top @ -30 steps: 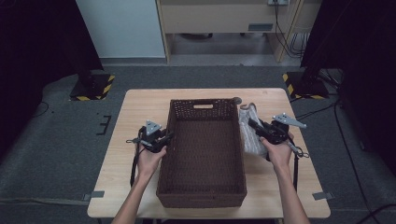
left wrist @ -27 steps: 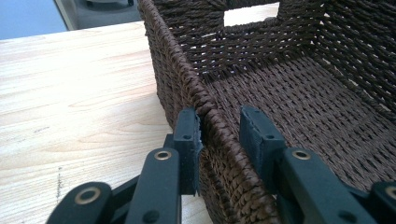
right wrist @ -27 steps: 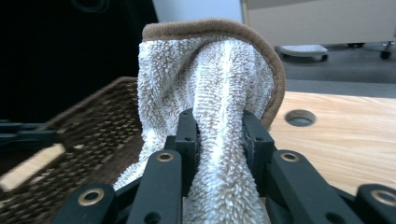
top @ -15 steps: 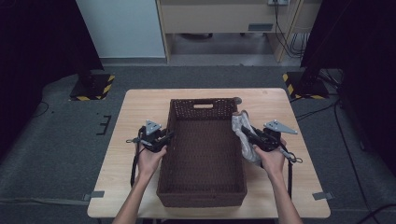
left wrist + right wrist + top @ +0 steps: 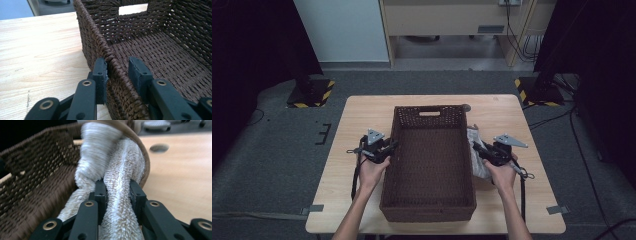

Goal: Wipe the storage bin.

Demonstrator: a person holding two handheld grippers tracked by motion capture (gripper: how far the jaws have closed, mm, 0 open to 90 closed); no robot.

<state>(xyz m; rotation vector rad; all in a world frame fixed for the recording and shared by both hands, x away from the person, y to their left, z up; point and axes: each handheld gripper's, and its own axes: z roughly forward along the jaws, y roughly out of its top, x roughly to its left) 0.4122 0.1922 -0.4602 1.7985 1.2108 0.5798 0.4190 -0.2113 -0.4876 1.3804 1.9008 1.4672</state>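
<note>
A dark brown woven basket (image 5: 427,212) stands lengthwise in the middle of the wooden table (image 5: 362,115). My left gripper (image 5: 392,146) straddles its left wall near the rim, one jaw outside and one inside, shut on the wall. In the left gripper view (image 5: 117,67) the outer pad presses the weave of the basket (image 5: 162,50). My right gripper (image 5: 477,147) is by the right wall, shut on a pale terry towel (image 5: 479,165) with a brown hem. Up close, my right gripper (image 5: 117,190) pinches the towel (image 5: 120,165) beside the basket (image 5: 37,170).
A round hole (image 5: 466,107) sits in the tabletop behind the basket's far right corner, also seen as the hole (image 5: 160,147). Bare wood lies to both sides of the basket. Black stands with yellow-striped feet (image 5: 312,95) are on the grey floor beyond.
My right gripper has come down with the towel, from above the basket's right rim to low beside that wall. The left gripper and basket have kept still.
</note>
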